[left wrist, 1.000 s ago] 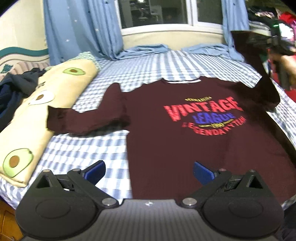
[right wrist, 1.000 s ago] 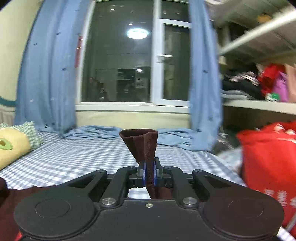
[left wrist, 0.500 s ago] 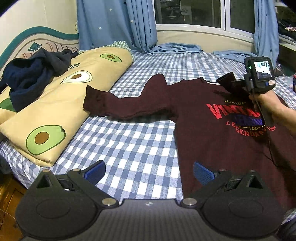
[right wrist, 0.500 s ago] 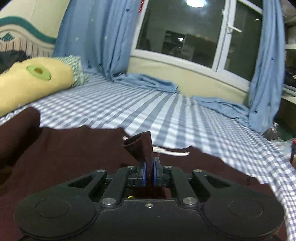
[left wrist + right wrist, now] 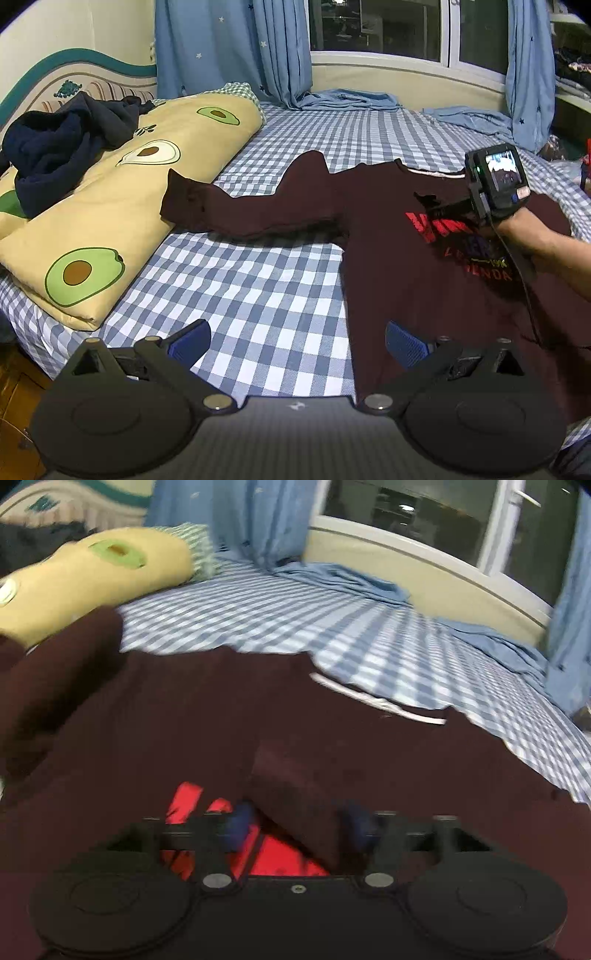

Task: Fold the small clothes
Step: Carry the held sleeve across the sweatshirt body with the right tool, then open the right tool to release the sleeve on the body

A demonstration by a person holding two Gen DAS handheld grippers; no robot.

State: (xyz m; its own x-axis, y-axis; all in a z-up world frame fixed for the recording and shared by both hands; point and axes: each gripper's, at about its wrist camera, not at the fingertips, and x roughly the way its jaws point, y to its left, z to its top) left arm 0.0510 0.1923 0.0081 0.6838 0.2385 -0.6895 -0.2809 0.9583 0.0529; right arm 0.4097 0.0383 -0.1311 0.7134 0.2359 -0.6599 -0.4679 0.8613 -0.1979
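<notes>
Right gripper (image 5: 297,830) low over shirt (image 5: 406,266), jaws opening, folded sleeve (image 5: 295,794) lying between pads but no longer pinched. Left gripper (image 5: 297,338) spread wide, empty, hovering over checked sheet (image 5: 266,280) just beside shirt's near edge. Shirt flat on bed, print up; one sleeve laid across print, other sleeve (image 5: 251,210) stretched out toward avocado quilt (image 5: 122,206), cuff resting against it.

Step in hand, by the look of it: letting go of folded sleeve. Best done by opening fully before lifting, then backing straight up so pads do not drag cloth off print. Worth checking sleeve lies flat, without a bunched ridge at shoulder. Next likely: reach with left for outstretched cuff, pinch near end, carry across to mirror first fold. Risk: fabric snagging on a pad and undoing fold.
</notes>
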